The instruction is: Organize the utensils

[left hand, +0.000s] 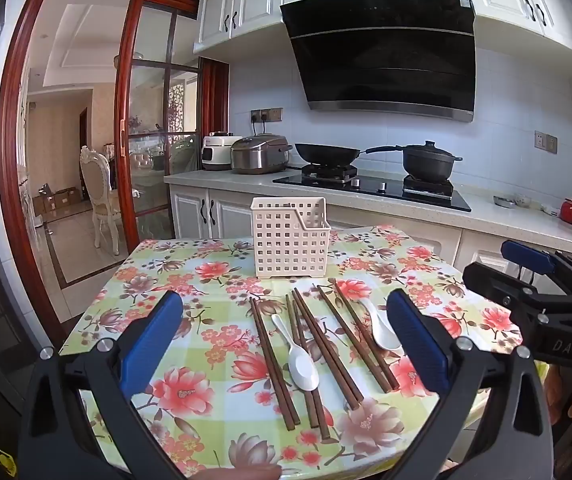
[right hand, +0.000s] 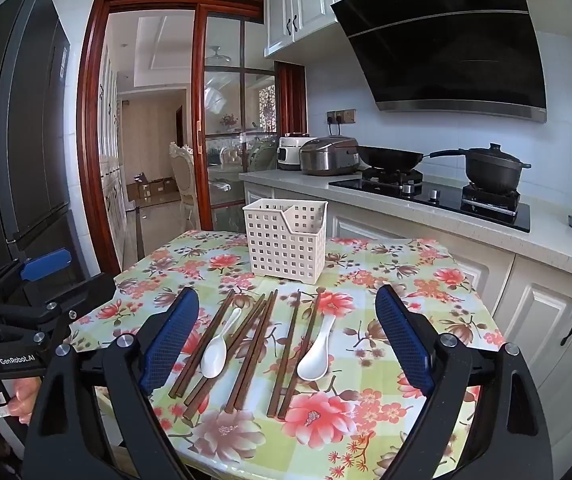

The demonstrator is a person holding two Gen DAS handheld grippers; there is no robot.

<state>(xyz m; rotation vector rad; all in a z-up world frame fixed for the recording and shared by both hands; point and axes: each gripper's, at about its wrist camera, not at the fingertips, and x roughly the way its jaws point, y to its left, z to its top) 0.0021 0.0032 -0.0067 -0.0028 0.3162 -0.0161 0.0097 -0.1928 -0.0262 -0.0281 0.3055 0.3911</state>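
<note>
Several dark wooden chopsticks lie in pairs on the floral tablecloth, with two white ceramic spoons among them. In the right wrist view the spoons lie bowl towards me. A white perforated basket stands upright behind the utensils. My left gripper hovers open over the near side of the table, nothing between its blue pads. My right gripper is likewise open and empty, and shows at the right edge of the left wrist view.
The small table stands before a counter with a gas hob, a wok, a lidded pot and two rice cookers. A dark fridge stands left. A glass sliding door opens at back left.
</note>
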